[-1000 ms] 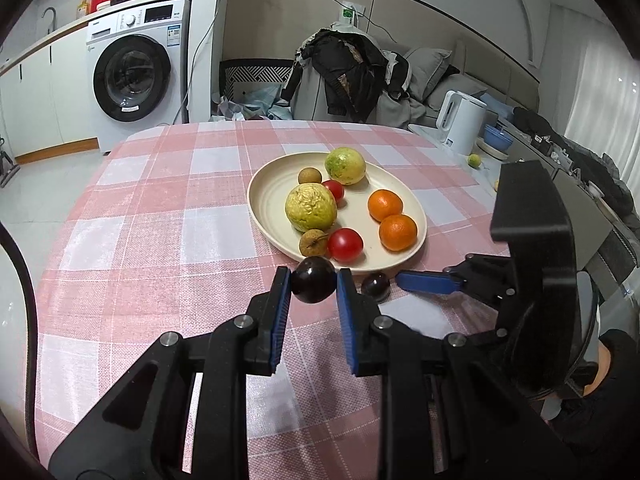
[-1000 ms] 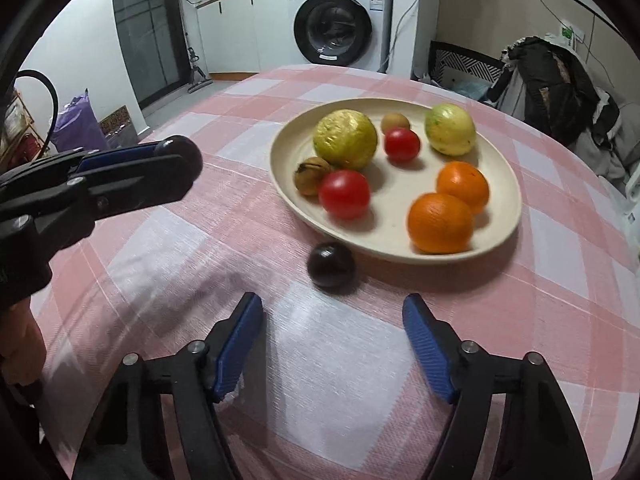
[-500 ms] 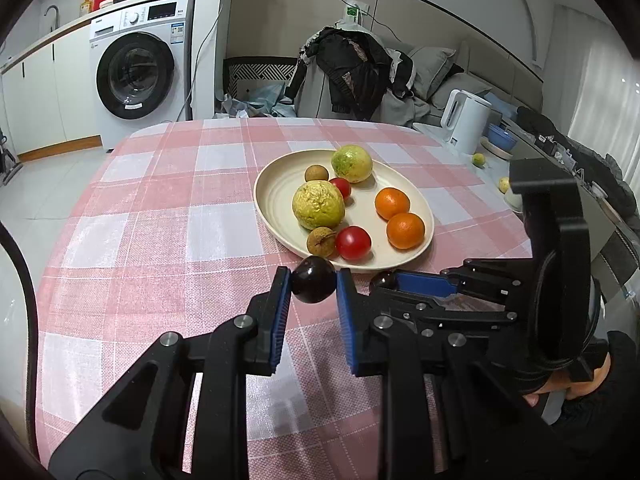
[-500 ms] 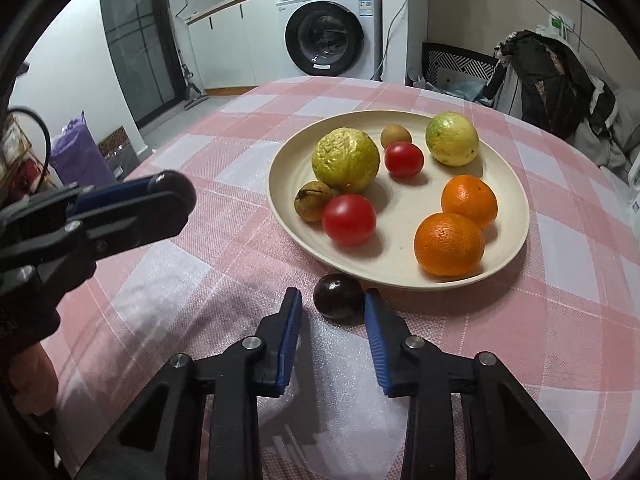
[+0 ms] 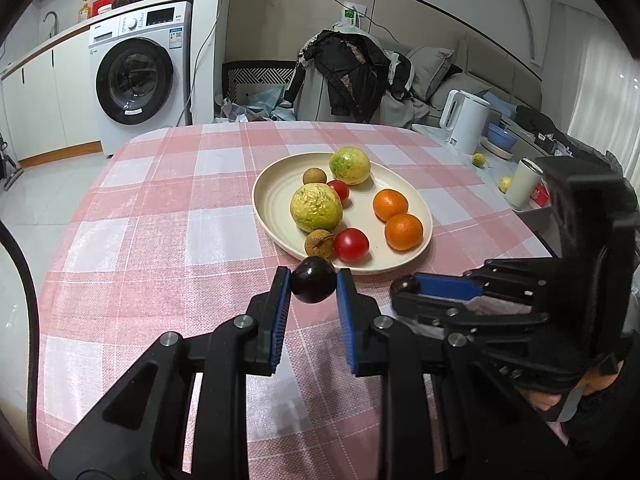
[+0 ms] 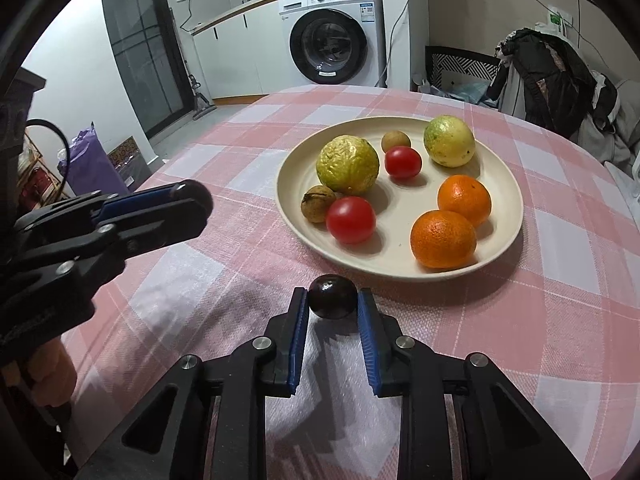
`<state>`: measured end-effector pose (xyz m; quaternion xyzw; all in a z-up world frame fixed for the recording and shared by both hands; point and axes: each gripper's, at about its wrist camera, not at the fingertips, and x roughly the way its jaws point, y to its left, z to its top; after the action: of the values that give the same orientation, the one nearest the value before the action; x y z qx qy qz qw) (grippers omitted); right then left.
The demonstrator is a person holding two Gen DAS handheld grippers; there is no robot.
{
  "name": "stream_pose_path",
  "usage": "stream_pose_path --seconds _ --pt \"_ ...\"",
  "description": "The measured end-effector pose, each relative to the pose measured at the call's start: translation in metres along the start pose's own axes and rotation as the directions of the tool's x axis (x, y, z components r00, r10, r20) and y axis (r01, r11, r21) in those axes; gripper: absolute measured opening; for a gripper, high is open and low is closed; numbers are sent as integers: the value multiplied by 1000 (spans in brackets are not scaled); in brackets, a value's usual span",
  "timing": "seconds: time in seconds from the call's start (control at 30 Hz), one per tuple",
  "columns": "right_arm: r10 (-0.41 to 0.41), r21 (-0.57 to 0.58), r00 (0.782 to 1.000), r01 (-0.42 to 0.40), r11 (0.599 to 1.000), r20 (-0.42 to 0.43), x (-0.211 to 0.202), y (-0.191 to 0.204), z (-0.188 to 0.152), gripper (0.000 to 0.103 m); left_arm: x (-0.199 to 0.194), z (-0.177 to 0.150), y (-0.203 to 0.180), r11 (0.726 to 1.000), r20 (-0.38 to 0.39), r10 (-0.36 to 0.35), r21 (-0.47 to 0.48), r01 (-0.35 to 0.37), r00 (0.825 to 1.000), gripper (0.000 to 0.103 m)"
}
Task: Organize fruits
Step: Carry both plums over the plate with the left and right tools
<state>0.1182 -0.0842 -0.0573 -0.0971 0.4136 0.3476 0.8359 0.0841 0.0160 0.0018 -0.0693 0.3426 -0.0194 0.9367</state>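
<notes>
A cream plate [image 5: 276, 196] [image 6: 508, 184] on the pink checked tablecloth holds two yellow-green guavas, two oranges, two red tomatoes and two small brown fruits. My left gripper [image 5: 314, 285] is shut on a dark plum [image 5: 314, 285], held just above the cloth in front of the plate's near rim. My right gripper [image 6: 332, 298] is shut on a second dark plum [image 6: 332, 296] that rests on the cloth right before the plate. In the left wrist view the right gripper [image 5: 404, 286] comes in from the right with its plum [image 5: 402, 285] at the tips. The left gripper [image 6: 192, 196] shows at the left of the right wrist view.
A washing machine [image 5: 136, 76] and counter stand beyond the table. A chair piled with dark clothes [image 5: 352, 72] sits at the far edge. A white kettle [image 5: 466, 120], a cup and small fruits are on a side surface to the right. A person's hand [image 6: 52, 368] shows at lower left.
My right gripper moved forward to the loose plum on the cloth and its jaws closed on it. The left gripper kept still with its plum.
</notes>
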Motion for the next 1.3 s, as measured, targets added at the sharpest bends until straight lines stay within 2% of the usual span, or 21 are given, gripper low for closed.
stream_pose_path --seconds 0.17,0.43,0.7,1.1,1.3 --pt "29 21 999 -29 999 16 -12 -7 -3 25 -1 2 -3 1000 4 -5 4 5 1000 20" --pt "58 61 992 -66 996 115 -40 -24 3 25 -4 11 -17 999 35 -16 31 15 999 20" --pt "22 70 979 -37 997 202 -64 -44 17 25 18 27 -36 998 43 -35 54 32 998 20" --pt "5 91 974 -26 996 225 -64 -72 36 25 43 49 -52 996 68 -39 80 34 997 20" --pt "-33 112 973 8 994 227 -59 -88 43 26 56 54 -49 998 86 -55 42 52 995 20"
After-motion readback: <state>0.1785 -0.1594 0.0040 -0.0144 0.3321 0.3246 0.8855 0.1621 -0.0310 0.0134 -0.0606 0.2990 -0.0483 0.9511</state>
